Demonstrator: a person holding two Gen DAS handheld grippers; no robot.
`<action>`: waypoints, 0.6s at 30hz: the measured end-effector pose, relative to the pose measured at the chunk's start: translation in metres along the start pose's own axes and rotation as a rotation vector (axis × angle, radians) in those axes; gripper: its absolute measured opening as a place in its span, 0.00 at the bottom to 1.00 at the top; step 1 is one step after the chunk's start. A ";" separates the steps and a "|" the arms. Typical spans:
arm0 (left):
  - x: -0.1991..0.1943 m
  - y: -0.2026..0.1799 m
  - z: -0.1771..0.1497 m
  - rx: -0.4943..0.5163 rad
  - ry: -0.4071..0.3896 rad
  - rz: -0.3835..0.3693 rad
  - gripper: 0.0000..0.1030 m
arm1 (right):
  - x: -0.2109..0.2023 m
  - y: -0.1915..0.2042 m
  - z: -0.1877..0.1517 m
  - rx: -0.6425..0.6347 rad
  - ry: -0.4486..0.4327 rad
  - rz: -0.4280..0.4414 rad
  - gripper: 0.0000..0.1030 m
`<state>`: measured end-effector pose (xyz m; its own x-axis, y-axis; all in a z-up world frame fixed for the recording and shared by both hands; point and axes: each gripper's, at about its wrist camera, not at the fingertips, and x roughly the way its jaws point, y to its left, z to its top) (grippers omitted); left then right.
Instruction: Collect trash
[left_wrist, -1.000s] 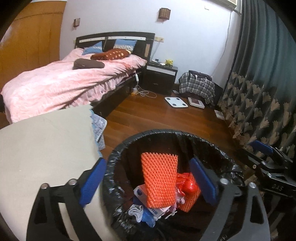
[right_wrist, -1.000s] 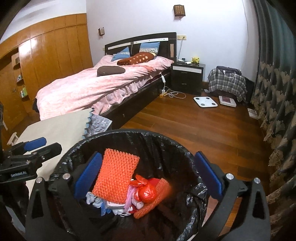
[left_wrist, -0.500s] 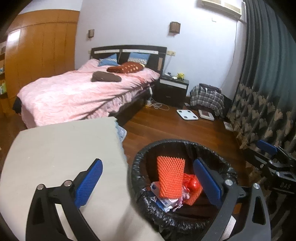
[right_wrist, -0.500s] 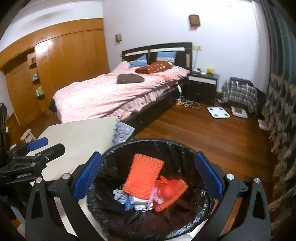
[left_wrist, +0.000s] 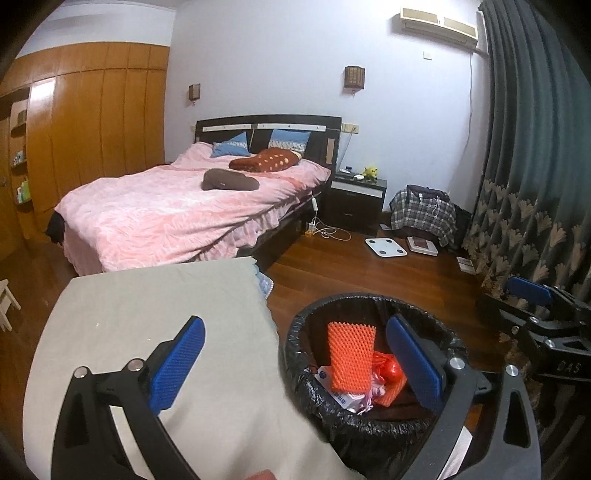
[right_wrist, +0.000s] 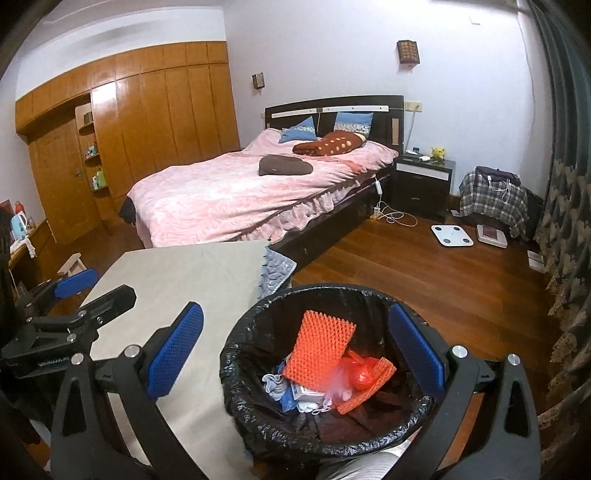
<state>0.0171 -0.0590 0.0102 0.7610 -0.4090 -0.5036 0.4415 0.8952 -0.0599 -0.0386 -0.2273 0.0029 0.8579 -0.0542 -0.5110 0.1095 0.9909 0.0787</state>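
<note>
A black-bagged trash bin (left_wrist: 306, 391) (right_wrist: 236, 402) stands on the wood floor beside a beige-covered table (left_wrist: 147, 317) (right_wrist: 177, 273). Inside lie an orange foam net (left_wrist: 349, 354) (right_wrist: 319, 345), a red bag (left_wrist: 391, 369) (right_wrist: 364, 373) and paper scraps. My left gripper (left_wrist: 295, 363) is open and empty, held above the table edge and the bin. My right gripper (right_wrist: 295, 350) is open and empty, high over the bin. Each gripper shows in the other's view: the right one (left_wrist: 532, 306), the left one (right_wrist: 74, 295).
A pink bed (left_wrist: 177, 218) fills the back left, with a dark nightstand (left_wrist: 356, 199) beside it. A white scale (left_wrist: 386, 246), a plaid bag (left_wrist: 423, 218) and cables lie on the floor. Patterned curtains (left_wrist: 535, 221) hang on the right. Wooden wardrobes (right_wrist: 147, 129) line the left wall.
Both grippers have risen and drawn back from the bin, which now looks smaller and lower. More of the table and room shows. Both stay open and empty.
</note>
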 end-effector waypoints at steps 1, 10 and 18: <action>-0.003 0.000 0.000 0.001 -0.004 0.001 0.94 | -0.001 0.001 0.001 -0.003 -0.001 0.000 0.95; -0.016 0.003 0.001 -0.003 -0.026 0.005 0.94 | -0.008 0.006 0.000 -0.007 -0.011 0.003 0.95; -0.021 0.004 0.002 0.000 -0.035 0.014 0.94 | -0.013 0.009 0.005 -0.011 -0.018 0.007 0.95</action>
<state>0.0038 -0.0476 0.0222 0.7832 -0.4026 -0.4739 0.4308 0.9009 -0.0534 -0.0463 -0.2181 0.0142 0.8676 -0.0491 -0.4948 0.0976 0.9926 0.0727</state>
